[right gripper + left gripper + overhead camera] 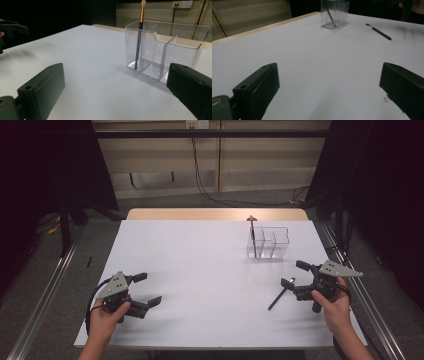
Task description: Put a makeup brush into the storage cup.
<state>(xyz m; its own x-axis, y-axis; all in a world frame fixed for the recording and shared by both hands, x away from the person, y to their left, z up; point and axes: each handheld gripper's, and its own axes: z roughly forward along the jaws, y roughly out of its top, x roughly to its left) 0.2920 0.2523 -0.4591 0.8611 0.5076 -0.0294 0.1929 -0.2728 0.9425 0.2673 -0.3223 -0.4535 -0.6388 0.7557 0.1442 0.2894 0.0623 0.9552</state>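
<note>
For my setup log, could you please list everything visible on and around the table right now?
Table: one, white top with a wooden far edge, centre.
Organizer: one, clear, three compartments, far right of the table.
Brush in the organizer: one, dark handle with gold band and pale tip, upright in an end compartment.
Brush on the table: one, black, lying flat beside the right gripper.
Cables: several, black, on the floor behind the table.
Left gripper: one, black, open, near left.
Right gripper: one, black, open, near right.
</note>
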